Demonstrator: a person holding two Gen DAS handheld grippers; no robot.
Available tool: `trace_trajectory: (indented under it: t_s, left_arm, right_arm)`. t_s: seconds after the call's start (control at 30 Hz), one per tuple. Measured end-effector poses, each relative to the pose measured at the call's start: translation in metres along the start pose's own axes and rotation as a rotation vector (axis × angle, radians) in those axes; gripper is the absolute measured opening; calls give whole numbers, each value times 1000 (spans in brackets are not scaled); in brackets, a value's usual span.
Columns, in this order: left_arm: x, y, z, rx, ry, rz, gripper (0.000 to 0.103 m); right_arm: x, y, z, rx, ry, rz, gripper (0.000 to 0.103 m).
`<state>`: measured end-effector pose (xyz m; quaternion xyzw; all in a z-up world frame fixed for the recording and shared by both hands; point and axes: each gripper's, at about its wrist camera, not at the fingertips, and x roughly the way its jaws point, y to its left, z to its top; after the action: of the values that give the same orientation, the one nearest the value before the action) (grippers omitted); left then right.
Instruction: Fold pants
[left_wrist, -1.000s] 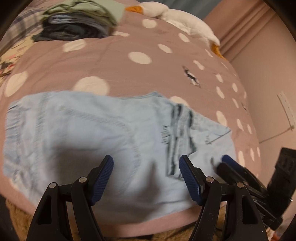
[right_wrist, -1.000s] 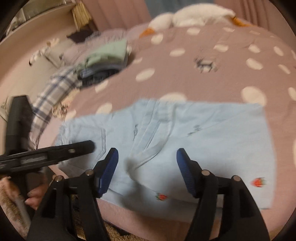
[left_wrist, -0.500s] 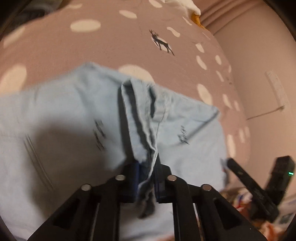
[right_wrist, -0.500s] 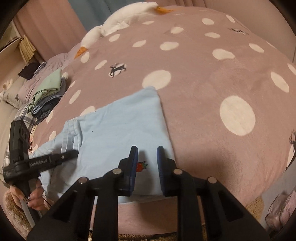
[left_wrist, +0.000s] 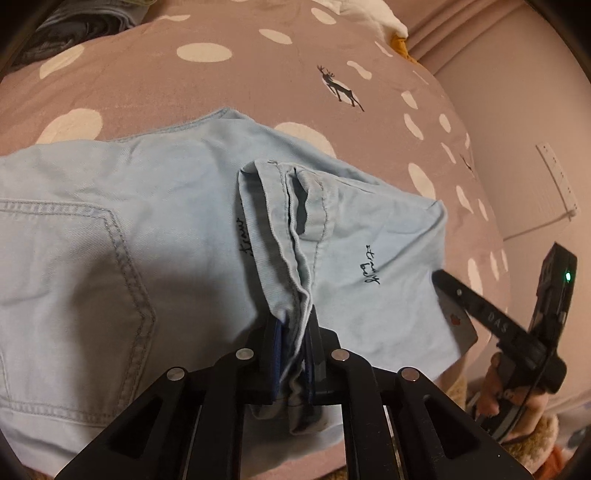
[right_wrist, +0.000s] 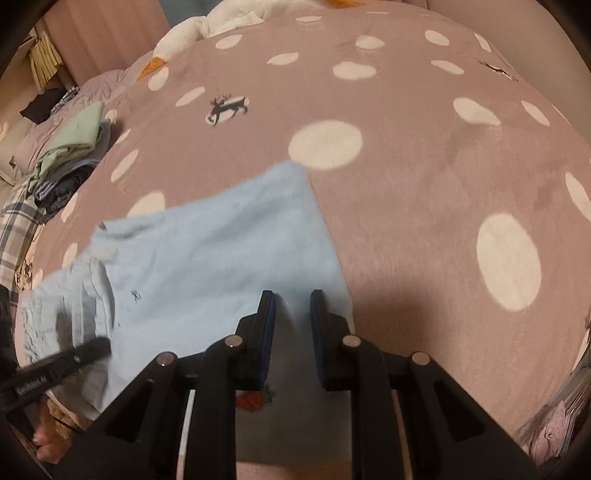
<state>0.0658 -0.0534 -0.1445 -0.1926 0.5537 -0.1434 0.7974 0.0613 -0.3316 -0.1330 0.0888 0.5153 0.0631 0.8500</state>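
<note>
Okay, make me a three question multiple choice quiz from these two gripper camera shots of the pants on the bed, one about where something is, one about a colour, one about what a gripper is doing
1. Where does the stack of folded clothes lie in the right wrist view?
A. far left on the bed
B. on top of the pants
C. far right by the wall

2. What colour are the pants?
A. dark grey
B. light blue
C. green

3. What is the left gripper doing?
A. hanging open above the bedspread
B. clamped on a bunched ridge of the pants
C. holding the white plush

Answers:
1 A: the stack sits at the left edge, apart from the pants.
2 B: the denim is pale blue against the mauve dotted bedspread.
3 B: a fold of cloth runs between its closed pads, while the right gripper shows a gap at the pants' hem.
</note>
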Motion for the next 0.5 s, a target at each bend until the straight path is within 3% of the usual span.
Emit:
trace_trajectory:
  t_s: [0.17,0.5]
  left_arm:
    - [-2,11,-2,-46,6,-35,12]
    - [-10,9,-10,-44,11,1,17]
  right_arm:
    - [-11,-6,-18,-6,17,-9,18]
    - [-15,-4,-31,-6,0,-36,18]
